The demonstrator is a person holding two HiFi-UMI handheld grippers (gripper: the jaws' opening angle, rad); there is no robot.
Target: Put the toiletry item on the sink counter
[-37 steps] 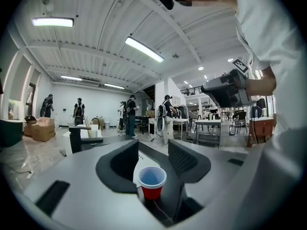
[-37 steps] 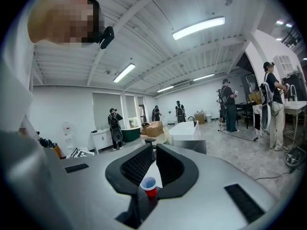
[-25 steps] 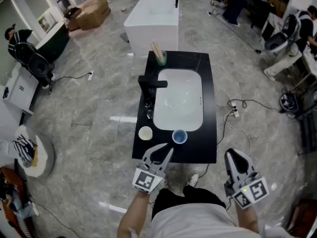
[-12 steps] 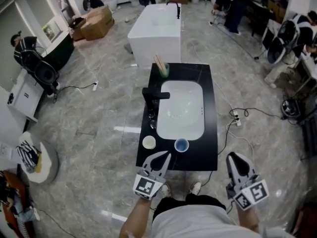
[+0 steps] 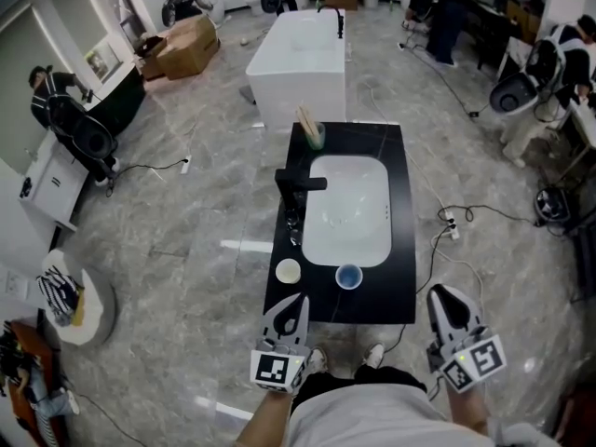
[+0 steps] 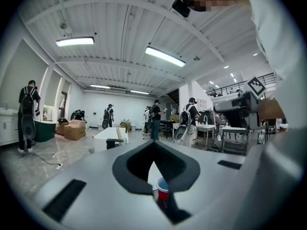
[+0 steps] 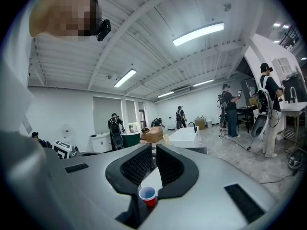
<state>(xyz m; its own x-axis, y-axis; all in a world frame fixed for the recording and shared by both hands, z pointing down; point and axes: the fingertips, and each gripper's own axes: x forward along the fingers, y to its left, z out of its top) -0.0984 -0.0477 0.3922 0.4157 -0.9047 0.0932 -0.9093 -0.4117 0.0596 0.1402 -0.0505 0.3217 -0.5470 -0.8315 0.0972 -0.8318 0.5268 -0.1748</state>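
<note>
Two grippers are held nearest the camera, at the near edge of one black sink counter [image 5: 402,282]. The left gripper [image 5: 298,298] is seen with its jaws brought fully together and nothing between them. The right gripper [image 5: 440,291] is seen with a narrow slot left between its pads, and nothing is gripped there either.

One cup [image 5: 348,276] is stood upright on the counter's near strip, in front of the single white basin [image 5: 346,214] and apart from both grippers. One round white item [image 5: 288,271] is laid on the counter to the left of the cup. One black faucet [image 5: 298,183] is set at the basin's left side. One green holder [image 5: 316,139] with sticks in it is placed at the far left corner. Beyond the counter, one white bathtub [image 5: 298,45] is found.

The cup's blue inside is shown only in the head view. Its red wall is shown only in the two gripper views, where it is framed low between each pair of jaws. The round white item is made out in the head view alone. The ceiling strip lights [image 6: 165,56] are shown only in the gripper views.
</note>
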